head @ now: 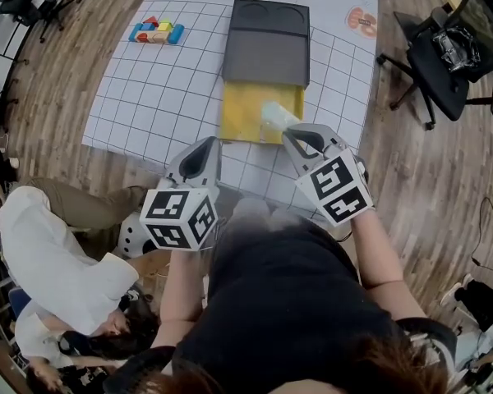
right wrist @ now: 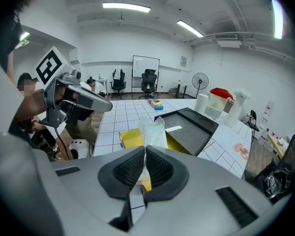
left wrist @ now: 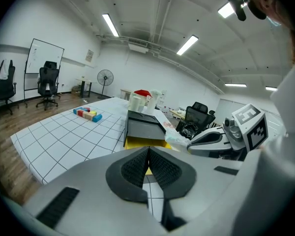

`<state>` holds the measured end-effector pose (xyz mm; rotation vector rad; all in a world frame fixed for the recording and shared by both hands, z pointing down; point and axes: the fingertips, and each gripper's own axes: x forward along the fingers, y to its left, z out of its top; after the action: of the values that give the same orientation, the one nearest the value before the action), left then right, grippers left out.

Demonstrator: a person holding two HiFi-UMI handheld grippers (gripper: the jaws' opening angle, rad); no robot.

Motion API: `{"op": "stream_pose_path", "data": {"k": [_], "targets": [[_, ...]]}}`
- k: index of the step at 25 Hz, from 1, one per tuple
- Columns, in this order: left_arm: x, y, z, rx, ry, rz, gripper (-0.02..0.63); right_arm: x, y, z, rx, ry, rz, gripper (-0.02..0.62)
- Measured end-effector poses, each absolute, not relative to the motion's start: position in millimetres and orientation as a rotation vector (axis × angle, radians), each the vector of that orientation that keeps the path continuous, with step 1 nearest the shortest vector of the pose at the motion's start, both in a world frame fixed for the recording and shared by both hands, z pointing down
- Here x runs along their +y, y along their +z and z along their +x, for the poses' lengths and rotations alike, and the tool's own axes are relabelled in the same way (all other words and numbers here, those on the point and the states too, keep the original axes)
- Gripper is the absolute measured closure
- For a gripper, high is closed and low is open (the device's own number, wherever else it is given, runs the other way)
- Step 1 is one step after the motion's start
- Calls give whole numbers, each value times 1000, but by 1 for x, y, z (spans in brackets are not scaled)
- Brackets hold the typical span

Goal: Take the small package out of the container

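Note:
The small clear plastic package (head: 278, 115) hangs above the near end of the yellow container (head: 246, 113), pinched at its lower edge by my right gripper (head: 291, 135), which is shut on it. In the right gripper view the package (right wrist: 153, 131) rises from between the pads, with the yellow container (right wrist: 132, 138) behind it. A dark grey lid (head: 267, 43) covers the container's far part. My left gripper (head: 207, 148) hovers to the left of the container, jaws shut with nothing between them (left wrist: 148, 154). From it I see the package (left wrist: 176, 138) in the right gripper (left wrist: 217, 137).
The white gridded table (head: 148, 97) holds coloured blocks (head: 157, 32) at the far left and white cups with a red-lidded jar (right wrist: 220, 101) at the back. Office chairs (head: 444, 64) stand to the right. A person in white (head: 57, 261) crouches at the left.

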<state>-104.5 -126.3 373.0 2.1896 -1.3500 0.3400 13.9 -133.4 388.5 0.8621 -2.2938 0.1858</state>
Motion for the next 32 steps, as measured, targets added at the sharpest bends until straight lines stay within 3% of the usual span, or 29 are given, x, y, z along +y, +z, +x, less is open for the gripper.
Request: {"op": "stream_pose_path", "data": {"k": [32], "targets": [[-110,368,-91,-1368,357,2197,578,-113,382,43,-2298,189,956,574]]}}
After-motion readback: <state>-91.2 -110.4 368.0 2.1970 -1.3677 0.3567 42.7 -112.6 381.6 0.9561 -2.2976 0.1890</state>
